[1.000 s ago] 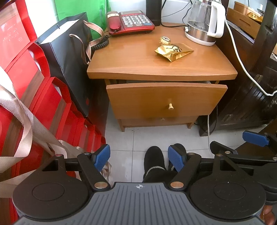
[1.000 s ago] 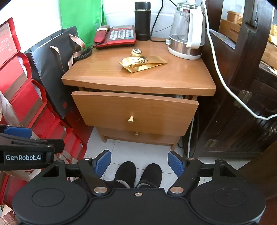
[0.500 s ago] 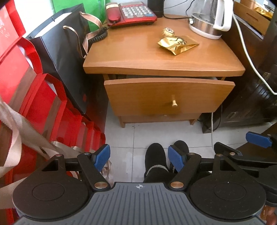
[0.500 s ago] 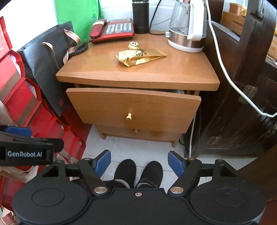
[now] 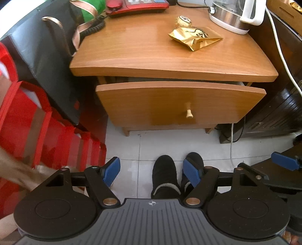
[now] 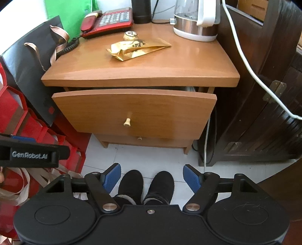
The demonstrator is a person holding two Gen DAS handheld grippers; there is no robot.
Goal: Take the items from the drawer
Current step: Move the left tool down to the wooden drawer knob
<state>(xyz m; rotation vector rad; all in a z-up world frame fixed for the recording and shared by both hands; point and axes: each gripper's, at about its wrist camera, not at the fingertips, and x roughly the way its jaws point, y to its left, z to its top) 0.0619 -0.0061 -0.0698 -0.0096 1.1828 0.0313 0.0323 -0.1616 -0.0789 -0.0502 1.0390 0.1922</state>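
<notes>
A wooden nightstand (image 6: 139, 75) stands on the white tile floor (image 5: 132, 150), with a dark wooden cabinet (image 6: 264, 94) at its right and a black paper bag (image 6: 28, 71) and red bags (image 5: 28, 122) at its left. The top drawer (image 6: 135, 113) is pulled out only a little, so a narrow dark gap shows under the tabletop (image 5: 141, 50); what lies inside the drawer cannot be seen. It has a small pale knob (image 6: 127, 122) in the middle of its front. Below it a 2nd drawer (image 6: 143, 142) is closed.

On the tabletop, at the far right, stands a kettle (image 6: 196, 20) with a white handle. At the far left lies a red telephone (image 6: 109, 21), and its coiled cord hangs over the left edge. A dark cup (image 6: 141, 9) stands between them at the far edge. Near the middle lies a gold packet (image 6: 139, 49), and a small round gold thing (image 6: 130, 35) touches its far side.

The left tool (image 5: 152, 170) and the right tool (image 6: 152, 177) are both released, with the blue pads wide apart and nothing between them. Both hang low above the floor, on the near side of the nightstand and well apart from the knob. 2 black slippers (image 6: 147, 186) show on the floor between the fingers. A white cable (image 6: 245, 62) runs down the cabinet at the right.
</notes>
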